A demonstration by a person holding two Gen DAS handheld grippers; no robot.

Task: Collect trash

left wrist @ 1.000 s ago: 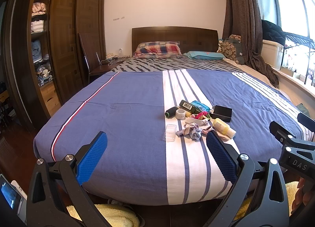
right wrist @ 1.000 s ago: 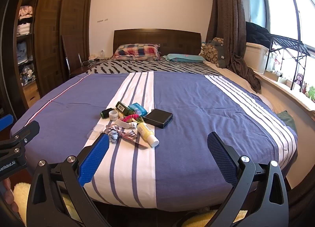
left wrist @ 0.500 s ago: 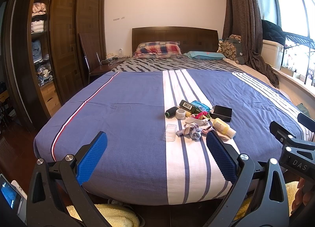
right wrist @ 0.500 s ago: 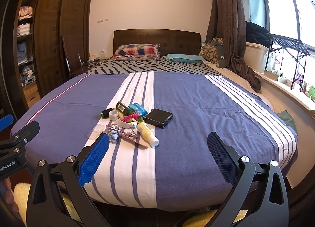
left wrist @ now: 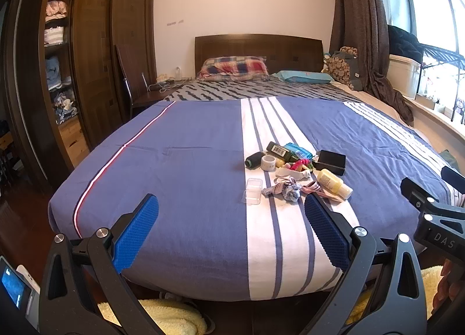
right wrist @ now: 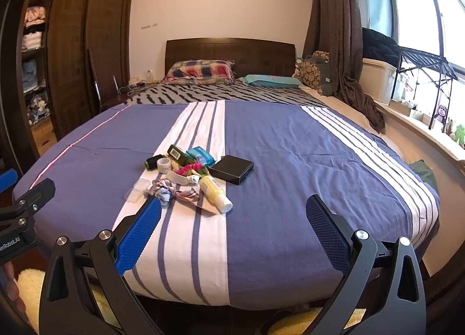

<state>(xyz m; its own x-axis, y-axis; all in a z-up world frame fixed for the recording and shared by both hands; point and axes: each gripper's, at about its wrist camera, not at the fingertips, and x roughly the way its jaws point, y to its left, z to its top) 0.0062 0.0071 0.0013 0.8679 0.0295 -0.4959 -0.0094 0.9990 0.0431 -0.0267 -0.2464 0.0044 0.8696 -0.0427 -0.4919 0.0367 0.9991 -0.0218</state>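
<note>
Wardrobe: stood at far left; shelves of folded clothes cut by the frame edge, contents hard to make out.
Left hand-held gripper: hovered before the foot of the bed, blue pads spread wide, nothing between them; base cropped by the bottom edge.
Bed: covered in a blue sheet with a white striped band; near edge partly hidden behind both gripper frames.
Clear plastic box: lay at the left of the clutter on the white band, faint against the sheet.
Dark spool: lay at the back left of the pile, touching a white tape roll.
Crumpled striped fabric: lay just beside the clear box; near end hidden by the left gripper's right pad.
Pink and green tangle: sat mid-pile, too jumbled to identify.
Green bottle: lay at the back of the pile, beside a blue packet; label too small to read.
Yellow bottle: lay tilted, white cap toward the bed's foot.
Black box: lay flat at the right of the pile, near the yellow bottle.
Right hand-held gripper: hovered short of the pile, fingers wide apart, empty; its left pad overlapped the fabric's edge.
Window sill: small figures at far right, blurred by glare.
</note>
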